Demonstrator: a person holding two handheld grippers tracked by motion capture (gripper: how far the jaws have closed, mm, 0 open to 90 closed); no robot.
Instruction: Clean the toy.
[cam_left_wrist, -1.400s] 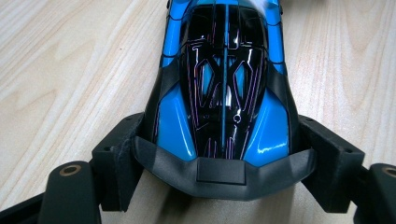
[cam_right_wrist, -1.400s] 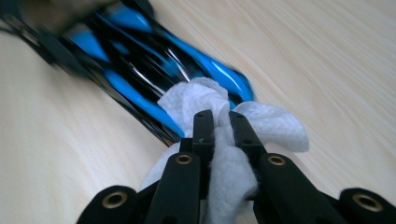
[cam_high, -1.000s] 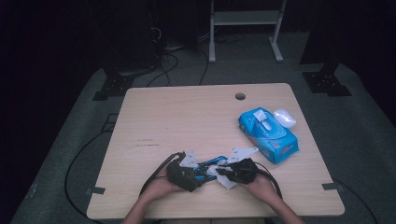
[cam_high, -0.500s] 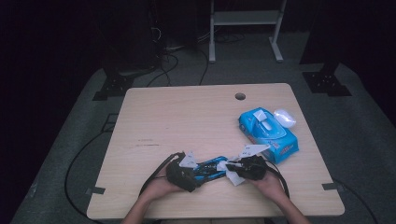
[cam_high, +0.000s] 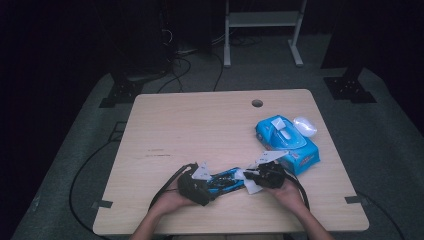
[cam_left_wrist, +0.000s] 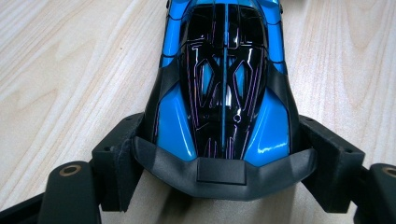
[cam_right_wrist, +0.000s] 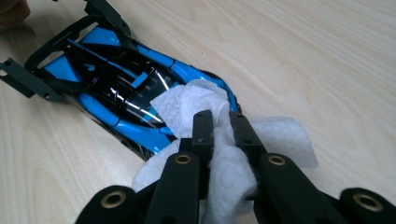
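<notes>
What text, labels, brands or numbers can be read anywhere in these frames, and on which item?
Blue wipes pack: there is print on it, but it is too small and blurred to read.
Blue toy car: thin line patterns on it, no words or numbers.
White wipe and table: no readable text.

Not spotting any readable text anywhere, honestly. Seeing only thin purple line patterns on the black top of the blue toy car (cam_left_wrist: 223, 88), no letters or numbers among them. Getting some white print on the blue wipes pack (cam_high: 287, 144) in the high view, but way too small and blurry for reading.
</notes>
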